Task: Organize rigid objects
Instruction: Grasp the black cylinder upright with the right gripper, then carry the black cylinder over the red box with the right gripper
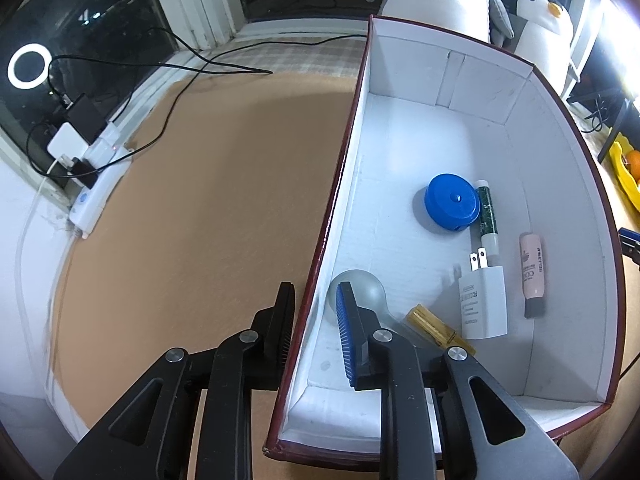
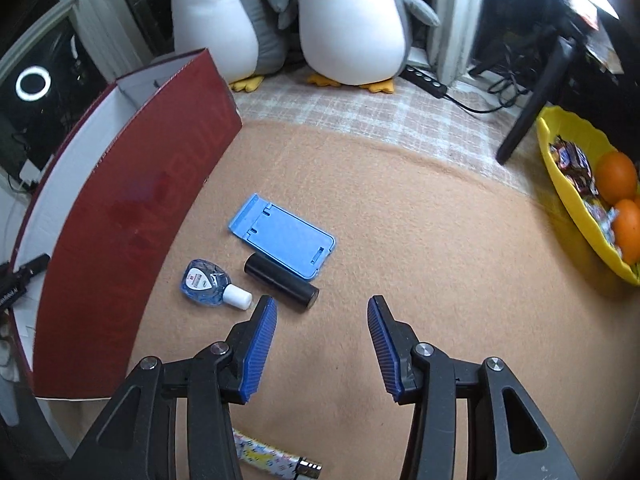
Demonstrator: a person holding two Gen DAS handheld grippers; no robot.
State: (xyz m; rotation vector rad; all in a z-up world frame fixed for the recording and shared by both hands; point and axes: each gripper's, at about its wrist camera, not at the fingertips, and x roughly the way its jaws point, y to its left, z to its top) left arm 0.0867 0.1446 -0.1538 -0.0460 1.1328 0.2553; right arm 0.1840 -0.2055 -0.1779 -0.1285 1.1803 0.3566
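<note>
Box [image 1: 452, 80]: you have six things inside, namely one blue disc [image 1: 452, 208], green tube [image 1: 487, 216], white plug [image 1: 482, 300], pink tube [image 1: 531, 276], grey ball [image 1: 366, 286], wooden clip [image 1: 432, 326].
Blanket [image 2: 420, 240], right view only: four loose, namely phone stand [image 2: 280, 236], black cylinder [image 2: 282, 287], dropper bottle [image 2: 212, 283], patterned stick [image 2: 276, 458].
Left tongs [image 1: 316, 312]: narrow gap straddling the box wall, not pinching.
Right tongs [image 2: 322, 320]: wide, holding nothing.

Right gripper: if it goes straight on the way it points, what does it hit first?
Probably bare blanket. The right gripper has open jaws with nothing between them; the black cylinder lies just left of that line. Depth is hard to judge here.
</note>
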